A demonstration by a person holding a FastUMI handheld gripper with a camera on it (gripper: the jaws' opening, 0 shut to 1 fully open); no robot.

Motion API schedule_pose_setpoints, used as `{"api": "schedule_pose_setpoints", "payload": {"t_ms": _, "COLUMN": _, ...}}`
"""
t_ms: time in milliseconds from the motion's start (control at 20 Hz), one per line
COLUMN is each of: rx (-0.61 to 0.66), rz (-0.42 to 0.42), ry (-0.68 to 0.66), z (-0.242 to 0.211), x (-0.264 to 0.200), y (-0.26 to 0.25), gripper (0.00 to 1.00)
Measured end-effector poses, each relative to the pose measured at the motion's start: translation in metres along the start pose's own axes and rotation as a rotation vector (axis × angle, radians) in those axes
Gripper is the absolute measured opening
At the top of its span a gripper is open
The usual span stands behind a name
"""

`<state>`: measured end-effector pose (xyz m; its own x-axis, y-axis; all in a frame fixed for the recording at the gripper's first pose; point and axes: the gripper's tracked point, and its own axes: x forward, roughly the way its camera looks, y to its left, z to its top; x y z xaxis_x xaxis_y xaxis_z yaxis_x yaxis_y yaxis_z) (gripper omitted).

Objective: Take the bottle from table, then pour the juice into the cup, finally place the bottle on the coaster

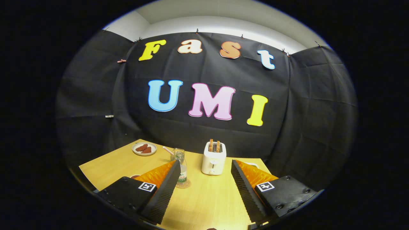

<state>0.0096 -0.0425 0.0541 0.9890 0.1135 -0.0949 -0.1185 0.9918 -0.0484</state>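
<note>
my claw (204,179) hung spread and empty over the counter (207,198); the bottle (182,169) stood on the coaster (187,184), looking light, slick, best gripped mid-body.

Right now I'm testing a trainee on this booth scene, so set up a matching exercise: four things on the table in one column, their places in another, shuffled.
Things
1. bottle
2. toaster
3. plate
4. glass cup

Places
A. far corner of the table
B. on the coaster
C. just behind the bottle, straw in it
D. ahead, between the open gripper fingers, toast in its slots

Pairs: 1-B, 2-D, 3-A, 4-C
</note>
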Motion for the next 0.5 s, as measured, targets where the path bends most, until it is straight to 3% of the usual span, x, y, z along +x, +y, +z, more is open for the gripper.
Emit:
{"api": "schedule_pose_setpoints", "payload": {"t_ms": 150, "rx": 0.015, "rz": -0.053, "ry": 0.040, "z": -0.013, "x": -0.024, "y": -0.016, "gripper": 0.98}}
{"api": "schedule_pose_setpoints", "payload": {"t_ms": 350, "rx": -0.010, "rz": -0.105, "ry": 0.007, "z": 0.003, "x": -0.028, "y": -0.031, "gripper": 0.98}}
{"api": "schedule_pose_setpoints", "payload": {"t_ms": 500, "rx": 0.027, "rz": -0.102, "ry": -0.005, "z": 0.011, "x": -0.023, "y": -0.025, "gripper": 0.98}}
